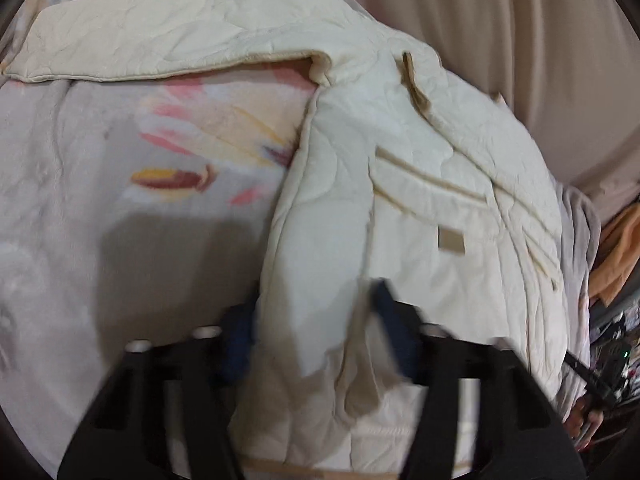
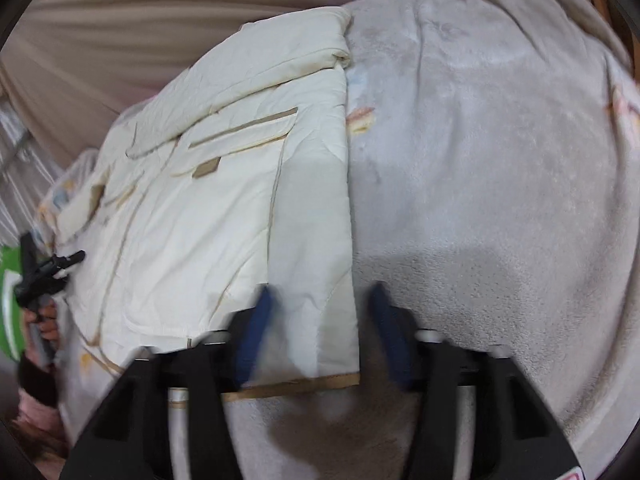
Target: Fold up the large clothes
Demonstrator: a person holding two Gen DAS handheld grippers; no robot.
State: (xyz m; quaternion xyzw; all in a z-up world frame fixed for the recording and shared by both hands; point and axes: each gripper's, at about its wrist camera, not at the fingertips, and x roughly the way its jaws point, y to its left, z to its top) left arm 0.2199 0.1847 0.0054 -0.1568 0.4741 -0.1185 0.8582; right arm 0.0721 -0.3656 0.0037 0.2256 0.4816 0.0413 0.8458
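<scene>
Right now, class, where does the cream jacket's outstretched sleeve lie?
In the left wrist view, the sleeve stretches toward the upper left from the cream jacket, lying flat on the floral blanket and well beyond the left tongs.

One cream jacket [image 1: 420, 184] is lying on one grey blanket [image 1: 80, 200]; two grippers are showing, left gripper [image 1: 316, 332] and right gripper [image 2: 320, 332], both at six o'clock.

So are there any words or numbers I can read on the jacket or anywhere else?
None can be read.
Cream jacket: its tan patch looks blank.
Blanket: only coloured pictures.
Green thing at the edge: white marks, too blurred to read.
</scene>
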